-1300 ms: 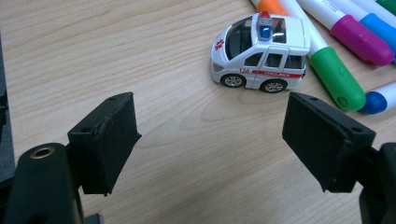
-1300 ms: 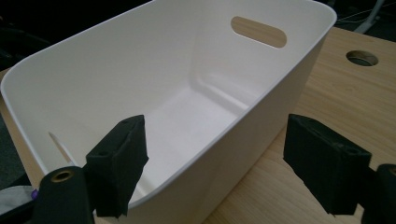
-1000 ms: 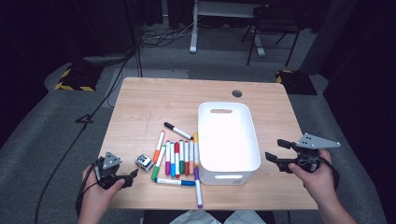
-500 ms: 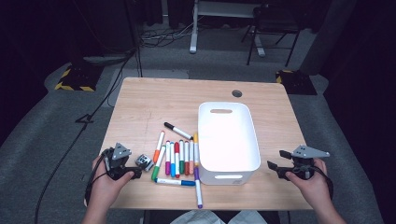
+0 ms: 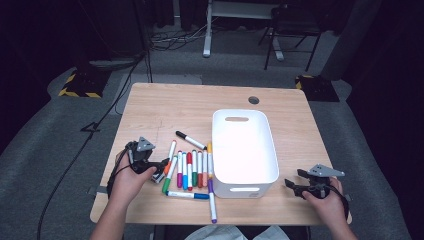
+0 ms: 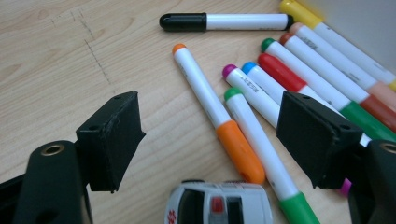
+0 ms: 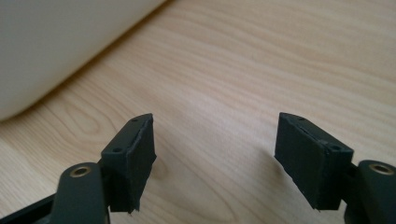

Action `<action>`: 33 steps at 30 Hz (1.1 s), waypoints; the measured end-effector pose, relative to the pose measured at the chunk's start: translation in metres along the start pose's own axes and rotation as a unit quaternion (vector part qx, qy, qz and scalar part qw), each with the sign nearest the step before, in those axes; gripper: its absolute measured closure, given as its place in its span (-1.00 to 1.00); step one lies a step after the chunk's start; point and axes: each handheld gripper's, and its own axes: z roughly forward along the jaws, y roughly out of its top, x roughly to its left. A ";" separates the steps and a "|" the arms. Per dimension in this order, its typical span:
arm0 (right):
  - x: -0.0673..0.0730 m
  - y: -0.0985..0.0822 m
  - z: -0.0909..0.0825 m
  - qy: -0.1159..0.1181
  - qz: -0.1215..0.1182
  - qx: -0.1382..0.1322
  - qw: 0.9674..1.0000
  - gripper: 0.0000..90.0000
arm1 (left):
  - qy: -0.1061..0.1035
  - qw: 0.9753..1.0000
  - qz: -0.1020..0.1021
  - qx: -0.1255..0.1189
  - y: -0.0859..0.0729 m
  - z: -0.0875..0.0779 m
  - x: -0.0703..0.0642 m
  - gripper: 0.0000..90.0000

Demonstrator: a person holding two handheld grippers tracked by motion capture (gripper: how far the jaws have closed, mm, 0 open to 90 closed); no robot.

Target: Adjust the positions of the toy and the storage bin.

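Markers [image 5: 192,167], assorted colours, loose lot on the worktop [image 5: 165,107]: lying directly ahead of the left tongs [image 5: 161,169], most of them side by side with long axes running away from the person, caps mixed near and far.

White bin [image 5: 245,145]: largest item, beyond the row from the left tongs and just off to the side of the right tongs [image 5: 292,184]; interior appears empty.

Left tongs: jaws spread wide, nothing between them, held low over the worktop. In the left gripper view the orange marker [image 6: 215,114] and the green marker [image 6: 261,149] run lengthwise up between the jaws, so a grip would have to close across their barrels. This hand is much the nearer to the lot.

Right tongs: jaws apart, empty, over bare wood, well apart from the markers with the bin between.

Black marker [image 5: 190,140]: lies crosswise past the far ends of the row.

Toy car [image 6: 219,203]: small, white, at the near base of the left jaws, touching the orange marker's cap.
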 end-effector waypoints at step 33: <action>-0.002 -0.003 0.000 -0.007 -0.011 0.016 1.000 -0.43 | 0.011 0.993 0.006 0.116 0.028 0.066 0.006 0.31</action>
